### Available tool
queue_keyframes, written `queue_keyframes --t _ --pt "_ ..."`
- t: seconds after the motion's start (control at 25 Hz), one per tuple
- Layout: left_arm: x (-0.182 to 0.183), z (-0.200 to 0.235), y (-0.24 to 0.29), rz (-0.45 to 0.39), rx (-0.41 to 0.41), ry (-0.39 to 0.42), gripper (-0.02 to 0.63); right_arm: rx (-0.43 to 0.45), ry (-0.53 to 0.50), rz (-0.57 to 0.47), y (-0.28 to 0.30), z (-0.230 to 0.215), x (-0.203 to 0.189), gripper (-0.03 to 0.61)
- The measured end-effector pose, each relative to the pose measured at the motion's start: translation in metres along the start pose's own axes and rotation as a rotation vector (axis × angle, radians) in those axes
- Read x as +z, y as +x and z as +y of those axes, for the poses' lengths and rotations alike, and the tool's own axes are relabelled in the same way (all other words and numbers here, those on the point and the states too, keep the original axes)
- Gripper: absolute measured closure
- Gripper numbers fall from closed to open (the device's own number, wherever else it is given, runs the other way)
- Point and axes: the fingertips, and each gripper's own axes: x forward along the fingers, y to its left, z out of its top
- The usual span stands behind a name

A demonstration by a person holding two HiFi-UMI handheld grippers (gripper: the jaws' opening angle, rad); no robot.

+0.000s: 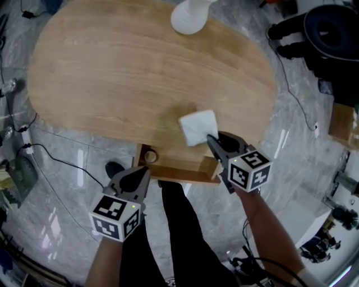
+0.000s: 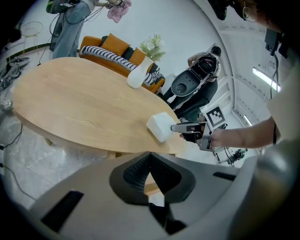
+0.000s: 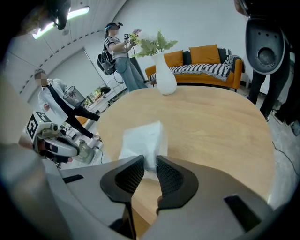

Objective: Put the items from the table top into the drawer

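A white soft packet (image 1: 196, 126) lies at the near edge of the oval wooden table (image 1: 112, 73). My right gripper (image 1: 211, 140) is shut on the packet's near corner; in the right gripper view the pads pinch the packet (image 3: 143, 138) at the gripper's tips (image 3: 150, 159). The left gripper view shows the same hold on the packet (image 2: 159, 125) from the side. Below the table edge a wooden drawer (image 1: 179, 174) stands pulled out, with a roll of tape (image 1: 148, 156) at its left end. My left gripper (image 1: 143, 172) hovers just left of the drawer, its tips (image 2: 150, 154) together with nothing between them.
A white vase (image 1: 189, 17) with flowers stands at the table's far edge. An orange sofa (image 3: 206, 63) is behind it, and a black chair (image 1: 331, 33) stands at the right. Cables (image 1: 61, 162) run over the grey floor. The person's legs (image 1: 179, 224) are under the drawer.
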Motion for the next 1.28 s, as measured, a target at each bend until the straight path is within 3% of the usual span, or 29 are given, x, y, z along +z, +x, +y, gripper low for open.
queue_keyframes --t 0.52,1.28 --pt "-0.028 0.005 -0.012 0.04 -0.014 0.04 0.614 -0.017 0.147 -0.025 -0.018 0.047 -0.074 0.474" --pt "-0.052 0.006 -0.01 0.11 -0.045 0.099 0.614 -0.05 0.319 -0.085 -0.026 0.075 -0.134 0.474"
